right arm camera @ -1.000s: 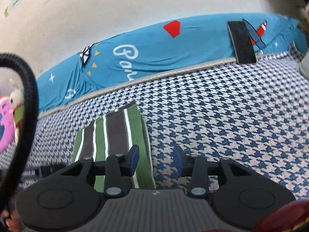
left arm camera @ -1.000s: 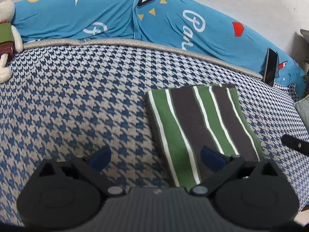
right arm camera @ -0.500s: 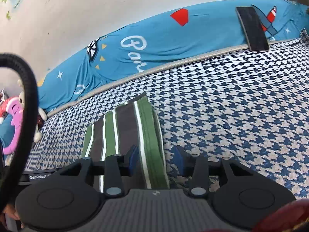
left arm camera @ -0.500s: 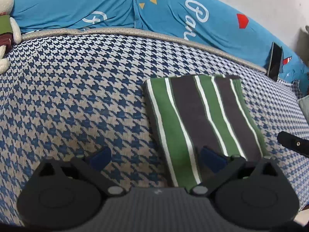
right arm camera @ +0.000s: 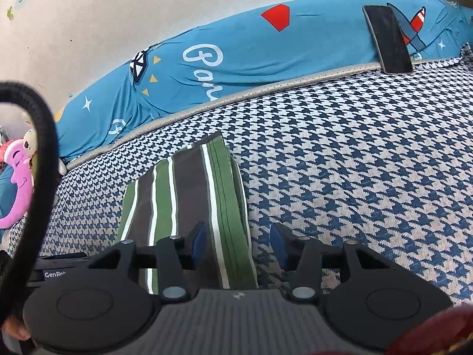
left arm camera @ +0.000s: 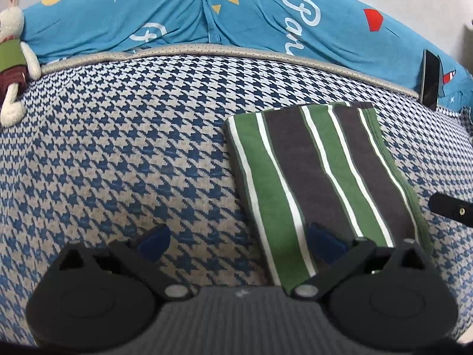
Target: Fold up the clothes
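A folded garment (left arm camera: 319, 174) with green, dark grey and white stripes lies flat on the houndstooth bed cover (left arm camera: 124, 153). My left gripper (left arm camera: 236, 241) is open and hovers over the garment's near left edge, its right finger above the cloth and its left finger above the cover. In the right wrist view the same garment (right arm camera: 189, 195) lies at centre left. My right gripper (right arm camera: 238, 244) is open, straddling the garment's near right edge with the folded border between its fingers. Neither gripper holds anything.
A long blue printed pillow (left arm camera: 207, 14) runs along the wall behind the bed. A dark phone (right arm camera: 387, 38) leans against it at the right. A plush rabbit (left arm camera: 11, 56) lies far left, a pink plush toy (right arm camera: 17, 183) beside the bed. A black cable (right arm camera: 44, 153) loops at left.
Both grippers have moved a little forward over the garment's near edge. The right gripper has opened wider. The garment has not moved.
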Action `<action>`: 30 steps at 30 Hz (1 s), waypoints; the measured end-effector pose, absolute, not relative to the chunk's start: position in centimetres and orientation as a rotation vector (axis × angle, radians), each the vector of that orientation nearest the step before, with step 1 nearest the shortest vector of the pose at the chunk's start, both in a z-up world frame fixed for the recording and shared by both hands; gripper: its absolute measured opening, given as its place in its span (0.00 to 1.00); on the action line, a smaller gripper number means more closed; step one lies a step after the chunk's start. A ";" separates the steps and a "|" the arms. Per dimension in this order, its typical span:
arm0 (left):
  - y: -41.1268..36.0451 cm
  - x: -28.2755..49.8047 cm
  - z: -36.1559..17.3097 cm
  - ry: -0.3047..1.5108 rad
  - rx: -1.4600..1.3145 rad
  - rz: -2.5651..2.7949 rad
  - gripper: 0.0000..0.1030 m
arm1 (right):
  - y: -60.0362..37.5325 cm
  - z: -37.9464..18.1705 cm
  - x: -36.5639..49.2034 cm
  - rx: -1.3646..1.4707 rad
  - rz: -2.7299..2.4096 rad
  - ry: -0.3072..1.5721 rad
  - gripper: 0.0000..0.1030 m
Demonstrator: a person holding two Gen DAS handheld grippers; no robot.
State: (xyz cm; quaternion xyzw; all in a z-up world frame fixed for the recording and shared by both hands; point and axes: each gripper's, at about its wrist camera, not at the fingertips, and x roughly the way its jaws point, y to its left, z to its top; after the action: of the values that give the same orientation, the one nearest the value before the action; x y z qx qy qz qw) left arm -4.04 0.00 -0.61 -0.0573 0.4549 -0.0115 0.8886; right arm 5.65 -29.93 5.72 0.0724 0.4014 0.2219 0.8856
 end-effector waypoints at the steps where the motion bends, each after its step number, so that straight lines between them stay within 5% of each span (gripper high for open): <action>1: -0.2 -4.1 -0.7 0.945 -0.111 -0.025 1.00 | -29.9 5.7 5.6 0.149 0.462 0.836 0.46; 30: -0.3 -4.2 -0.5 0.911 -0.109 -0.130 1.00 | -30.0 5.3 5.9 0.136 0.475 0.863 0.46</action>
State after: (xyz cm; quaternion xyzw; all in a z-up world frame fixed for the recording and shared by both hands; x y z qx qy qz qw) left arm -4.21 -0.34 -0.50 -0.0525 0.4393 -0.0627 0.8946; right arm 5.92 -30.01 5.27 0.0652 0.4138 0.2278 0.8790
